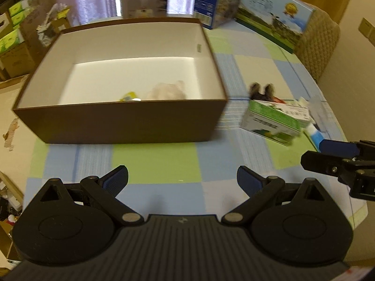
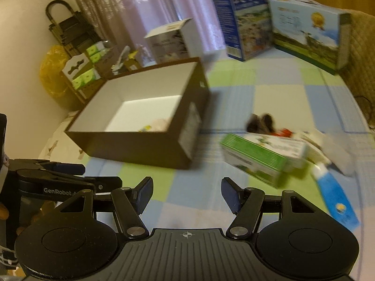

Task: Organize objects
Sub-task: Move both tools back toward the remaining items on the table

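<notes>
mostly blurred, dark furry thing (image 2: 261, 123) half-hidden behind green carton (image 2: 262, 157)

Soft daylight reaches me through the pale curtains (image 1: 93, 2), blown out to white where a gap shows. The room is moderately bright, warm in tone. My brown box (image 1: 121, 121) catches a bright band on its white floor, while its near wall falls dark. Motion blur smears the green carton (image 2: 262, 157) and the blue tube (image 2: 332, 194). My own fingers (image 1: 117, 178) stay sharp. The fisheye bends the checked tablecloth (image 1: 152, 159) at the edges and darkens the corners.
</notes>
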Available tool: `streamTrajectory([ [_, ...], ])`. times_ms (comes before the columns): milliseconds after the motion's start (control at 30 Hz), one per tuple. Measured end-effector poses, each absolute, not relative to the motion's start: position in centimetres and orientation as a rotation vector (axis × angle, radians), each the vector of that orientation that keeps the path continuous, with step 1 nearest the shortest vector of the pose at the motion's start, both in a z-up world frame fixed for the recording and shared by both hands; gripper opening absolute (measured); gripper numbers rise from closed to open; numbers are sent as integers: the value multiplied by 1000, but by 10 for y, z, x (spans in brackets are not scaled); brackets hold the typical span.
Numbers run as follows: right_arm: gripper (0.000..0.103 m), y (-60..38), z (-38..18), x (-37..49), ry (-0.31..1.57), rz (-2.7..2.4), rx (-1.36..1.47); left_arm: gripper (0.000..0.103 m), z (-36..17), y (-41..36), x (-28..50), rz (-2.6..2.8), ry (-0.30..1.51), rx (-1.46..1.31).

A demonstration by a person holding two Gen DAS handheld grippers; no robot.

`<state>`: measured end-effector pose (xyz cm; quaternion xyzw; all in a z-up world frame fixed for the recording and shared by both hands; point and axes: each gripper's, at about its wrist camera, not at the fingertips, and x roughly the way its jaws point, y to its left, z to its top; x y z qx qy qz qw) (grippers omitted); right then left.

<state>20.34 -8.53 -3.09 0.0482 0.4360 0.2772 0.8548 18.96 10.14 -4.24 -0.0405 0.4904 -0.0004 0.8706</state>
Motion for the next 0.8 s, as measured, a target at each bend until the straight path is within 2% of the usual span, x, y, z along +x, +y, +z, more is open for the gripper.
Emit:
streamTrajectory([
  [800,62,-258,-56,224,918,354,90,98,-65,-32,229,-101,1043,-90],
])
